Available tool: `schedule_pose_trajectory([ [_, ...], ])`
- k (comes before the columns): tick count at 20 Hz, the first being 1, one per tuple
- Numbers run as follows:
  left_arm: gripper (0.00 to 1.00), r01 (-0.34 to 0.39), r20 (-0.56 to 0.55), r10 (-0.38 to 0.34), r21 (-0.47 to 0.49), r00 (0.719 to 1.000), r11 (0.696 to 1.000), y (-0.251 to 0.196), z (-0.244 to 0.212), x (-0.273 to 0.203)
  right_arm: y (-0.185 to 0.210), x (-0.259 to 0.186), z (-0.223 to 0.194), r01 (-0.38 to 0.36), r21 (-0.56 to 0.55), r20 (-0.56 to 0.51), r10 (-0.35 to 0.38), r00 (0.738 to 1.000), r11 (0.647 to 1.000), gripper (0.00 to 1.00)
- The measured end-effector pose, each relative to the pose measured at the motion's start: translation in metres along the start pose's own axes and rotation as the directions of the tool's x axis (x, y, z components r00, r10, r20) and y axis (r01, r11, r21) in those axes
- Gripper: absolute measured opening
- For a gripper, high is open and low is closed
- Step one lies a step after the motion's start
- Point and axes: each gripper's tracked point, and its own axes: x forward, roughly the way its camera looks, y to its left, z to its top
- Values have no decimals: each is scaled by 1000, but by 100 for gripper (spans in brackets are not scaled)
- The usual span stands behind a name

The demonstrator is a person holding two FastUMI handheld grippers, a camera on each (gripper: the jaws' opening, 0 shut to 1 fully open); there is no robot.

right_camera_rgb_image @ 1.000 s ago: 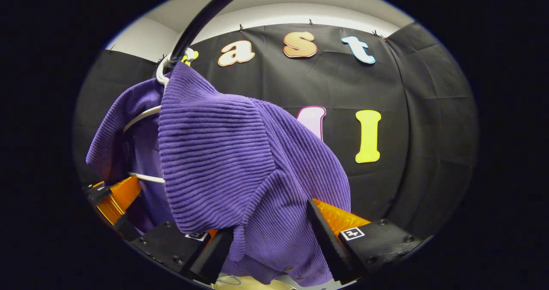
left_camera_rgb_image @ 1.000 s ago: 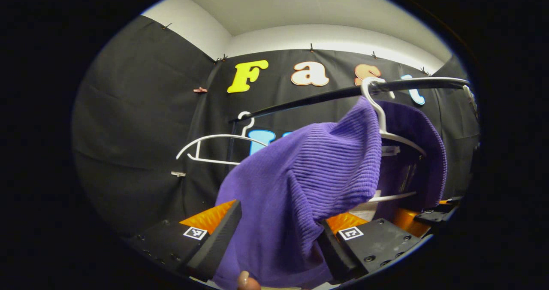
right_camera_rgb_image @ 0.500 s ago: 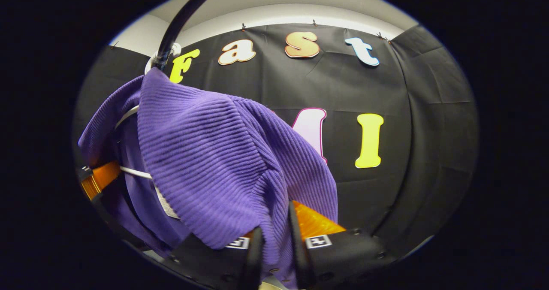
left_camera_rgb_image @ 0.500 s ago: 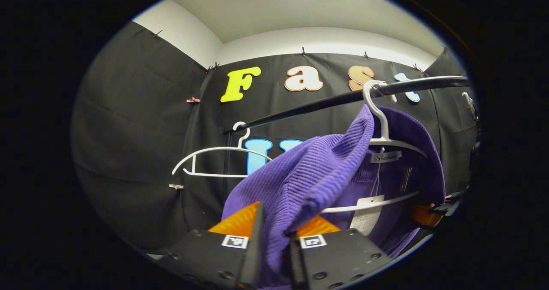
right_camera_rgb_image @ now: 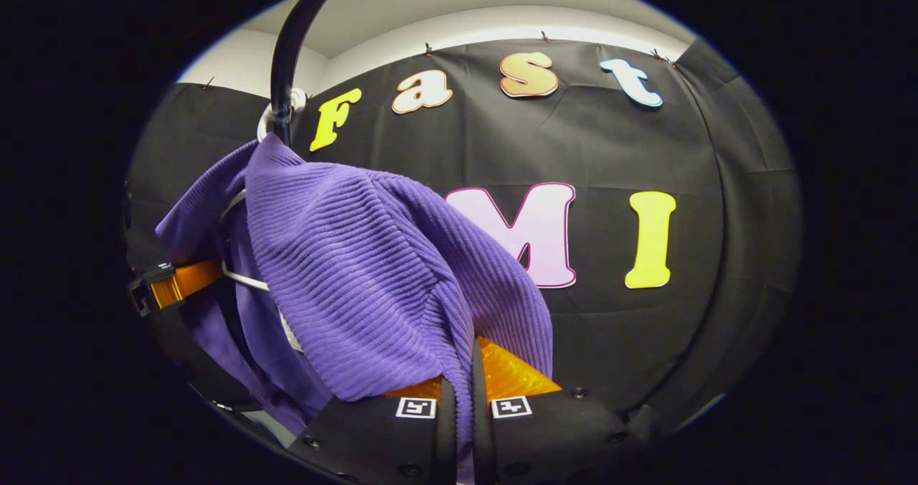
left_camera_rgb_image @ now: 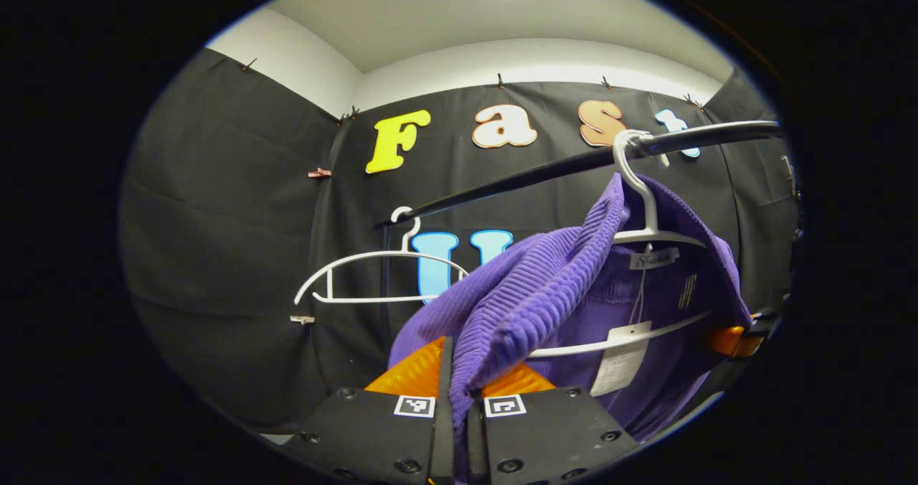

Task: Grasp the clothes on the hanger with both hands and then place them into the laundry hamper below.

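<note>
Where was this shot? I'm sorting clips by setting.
Probably a staged recording booth set up as a closet: black cloth wall, a black rail carrying an empty white hanger and a purple sweater on its hanger, both grippers clamping it.

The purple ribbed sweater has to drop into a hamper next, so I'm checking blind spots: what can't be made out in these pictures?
- Left gripper view: the purple ribbed sweater drapes over the white plastic hanger, hiding its near arm.
- Left gripper view: the paper tag is too small to read.
- Right gripper view: the sweater's lower hem runs past the bottom edge, behind the right gripper.
- Left gripper view: the left gripper covers the fold it pinches.
</note>
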Motion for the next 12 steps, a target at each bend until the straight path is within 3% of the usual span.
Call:
schedule_pose_trajectory([
  [4, 11, -74, 68, 69, 72, 995, 995, 20, 30, -6, -6, -18, 31, -90, 102, 87, 81, 993, 991, 13],
  [7, 11, -103, 178, 72, 173, 981, 979, 28, 63, -9, -27, -26, 59, -78, 200, 170, 44, 984, 977, 17],
  [8, 11, -105, 196, 68, 189, 978, 976, 30, 67, -6, -31, -26, 68, -74, 203, 194, 34, 980, 976, 9],
  [10, 11, -117, 197, 77, 202, 977, 972, 39, 65, 3, -31, -25, 89, -74, 218, 252, 17, 968, 973, 13],
  [12, 11, -122, 198, 85, 183, 977, 976, 49, 72, 12, -31, -19, 107, -80, 246, 298, 3, 954, 966, 9],
])
